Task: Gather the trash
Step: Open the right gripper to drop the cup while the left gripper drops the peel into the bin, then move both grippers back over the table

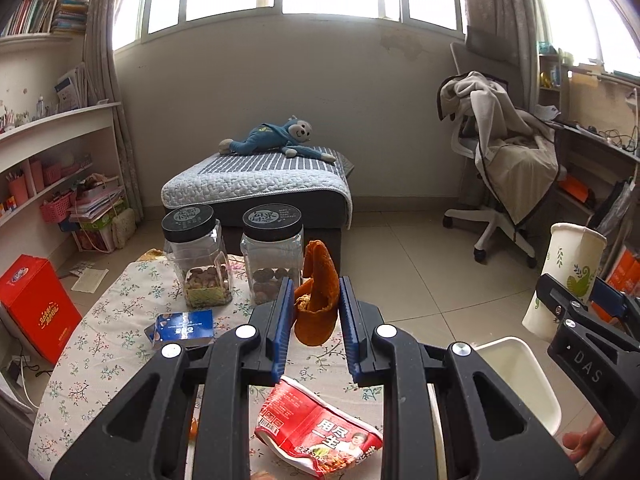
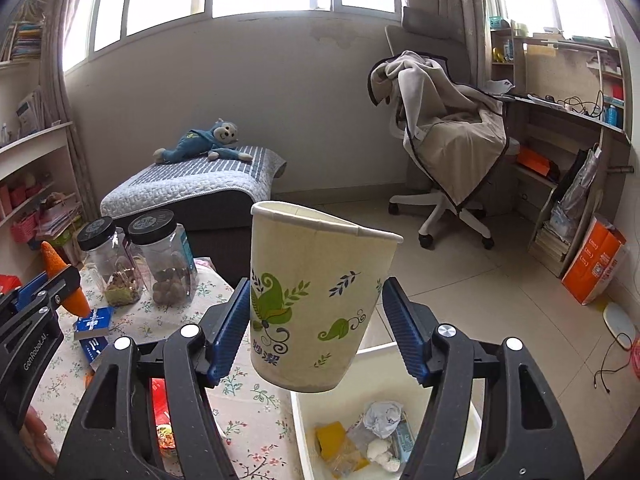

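The left hand-held gripper (image 1: pixel 314 322) is tilted downward over the flowered surface (image 1: pixel 100 344), and an orange peel (image 1: pixel 316 300) is held between its narrow blue pads. Part of a hand (image 1: pixel 582 442) is seen at the lower right edge of the left wrist view.

The right hand-held gripper (image 2: pixel 316 324) is likewise pointed downward, above a white bin (image 2: pixel 308 412) just beside the surface. A paper cup (image 2: pixel 312 300) with green leaf print and blue characters is seen between its pads; the left pad is at the cup wall, while a gap is seen at the right pad, so the jaws stand wide and the cup appears released. In the bin below the cup, crumpled paper (image 2: pixel 382 414) and a yellow wrapper (image 2: pixel 332 436) are seen.

Under the left hand-held gripper a crushed red noodle bowl (image 1: pixel 316 432) is lying, printed with white Chinese characters. Ahead of it two jars (image 1: pixel 236 256) with black lids are standing, and to its left a blue box (image 1: pixel 182 328) is lying; the printing on these cannot be read. "DAS" is read on the right hand-held gripper's body, and "GenRobot.AI" on the left one's.
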The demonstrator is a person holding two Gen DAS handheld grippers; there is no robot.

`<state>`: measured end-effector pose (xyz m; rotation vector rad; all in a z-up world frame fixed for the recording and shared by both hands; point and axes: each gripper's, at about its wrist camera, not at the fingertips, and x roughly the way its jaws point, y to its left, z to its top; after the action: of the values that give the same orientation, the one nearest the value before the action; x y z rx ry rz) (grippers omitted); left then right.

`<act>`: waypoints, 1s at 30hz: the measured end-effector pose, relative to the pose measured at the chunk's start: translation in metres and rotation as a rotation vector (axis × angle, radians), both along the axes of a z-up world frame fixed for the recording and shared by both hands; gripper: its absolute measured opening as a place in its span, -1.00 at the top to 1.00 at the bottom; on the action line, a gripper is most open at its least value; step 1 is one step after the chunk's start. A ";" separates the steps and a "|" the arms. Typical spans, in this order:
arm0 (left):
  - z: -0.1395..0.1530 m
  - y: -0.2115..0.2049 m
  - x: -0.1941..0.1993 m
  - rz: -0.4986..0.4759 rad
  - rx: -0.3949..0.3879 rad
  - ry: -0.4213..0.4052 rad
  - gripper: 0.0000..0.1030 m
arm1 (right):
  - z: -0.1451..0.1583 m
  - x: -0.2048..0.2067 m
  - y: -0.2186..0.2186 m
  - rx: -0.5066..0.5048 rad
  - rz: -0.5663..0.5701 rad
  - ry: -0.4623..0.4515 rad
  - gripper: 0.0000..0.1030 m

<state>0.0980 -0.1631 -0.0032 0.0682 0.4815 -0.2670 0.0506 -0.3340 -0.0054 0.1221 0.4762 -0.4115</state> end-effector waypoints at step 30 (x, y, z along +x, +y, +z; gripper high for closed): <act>-0.014 -0.178 -0.016 -0.384 -0.062 0.214 -0.34 | -0.009 -0.076 -0.146 0.073 -0.552 -0.013 -0.86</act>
<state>0.0815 -0.3409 -0.0168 0.0718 0.6716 -0.6703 -0.0256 -0.4801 -0.0147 0.3297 0.4412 -0.9330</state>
